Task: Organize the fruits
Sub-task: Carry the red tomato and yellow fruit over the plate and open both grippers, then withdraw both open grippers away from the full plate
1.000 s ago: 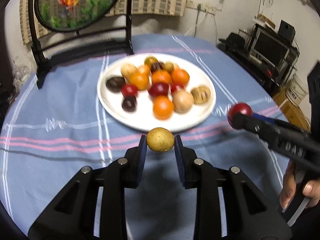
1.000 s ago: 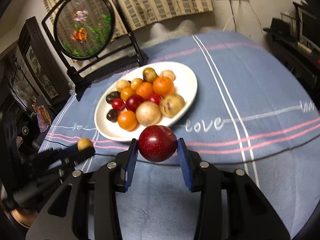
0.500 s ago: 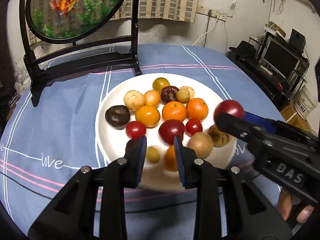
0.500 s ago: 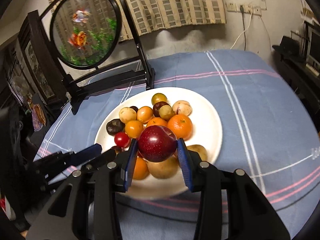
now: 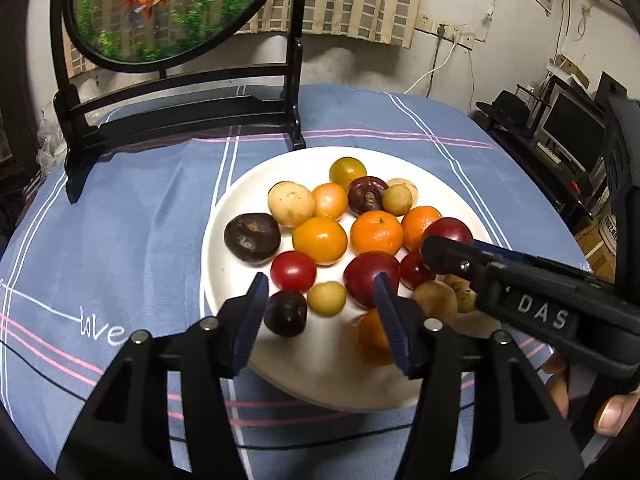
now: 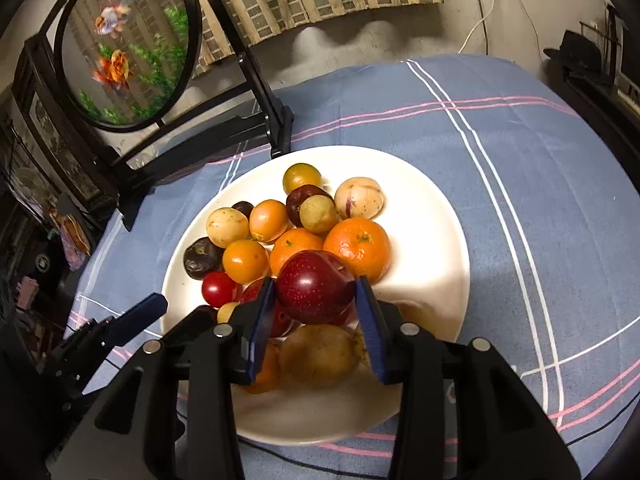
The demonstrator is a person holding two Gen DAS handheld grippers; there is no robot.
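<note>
Left gripper [image 5: 320, 312] opening over small yellow fruit [image 5: 326, 298], right gripper [image 6: 316, 312] clamping red plum [image 6: 310, 292], crowded plate [image 6: 436, 240] beneath

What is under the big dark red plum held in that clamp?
Under the dark red plum in the right gripper lie a brownish round fruit and other fruit on the white plate; the plum hides the rest.

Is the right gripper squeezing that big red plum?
Touching. The right wrist view shows the right gripper with both blue pads pressed against the big red plum, holding it above the white plate.
</note>
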